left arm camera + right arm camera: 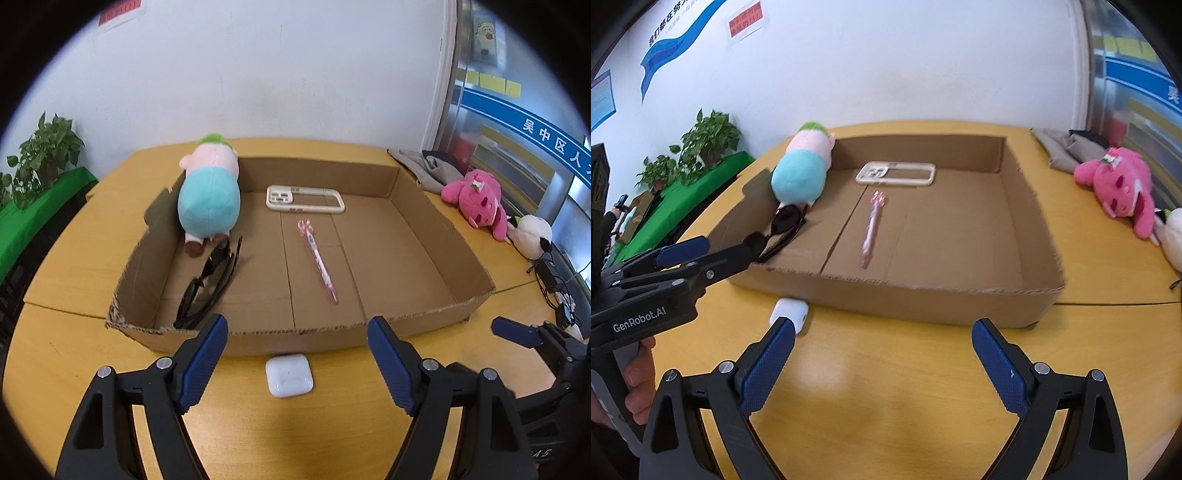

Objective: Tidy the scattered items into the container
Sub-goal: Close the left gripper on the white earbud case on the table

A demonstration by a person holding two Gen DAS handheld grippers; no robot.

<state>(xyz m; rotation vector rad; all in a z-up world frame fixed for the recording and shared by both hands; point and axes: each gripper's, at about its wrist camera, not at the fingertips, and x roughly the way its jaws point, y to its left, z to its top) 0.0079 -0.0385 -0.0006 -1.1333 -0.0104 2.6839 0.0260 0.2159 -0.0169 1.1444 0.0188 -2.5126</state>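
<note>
A shallow cardboard box [443,236] [923,302] lies on the yellow table. Inside it are a teal and pink plush toy [208,199] [801,170], black sunglasses [207,284] [783,225], a cream phone case [304,199] [895,173] and a pink pen [317,258] [871,229]. A white earbud case [289,374] [788,314] rests on the table just outside the box's front wall. My left gripper [297,319] hangs open above it, pads well apart from it. My right gripper [882,326] is open and empty to the right of the case.
On the table right of the box are a pink plush [480,203] [1119,184], a white plush [532,236], grey cloth [432,166] and cables [554,284]. Potted plants [44,155] stand at the far left. A hand [639,384] holds the left gripper's handle.
</note>
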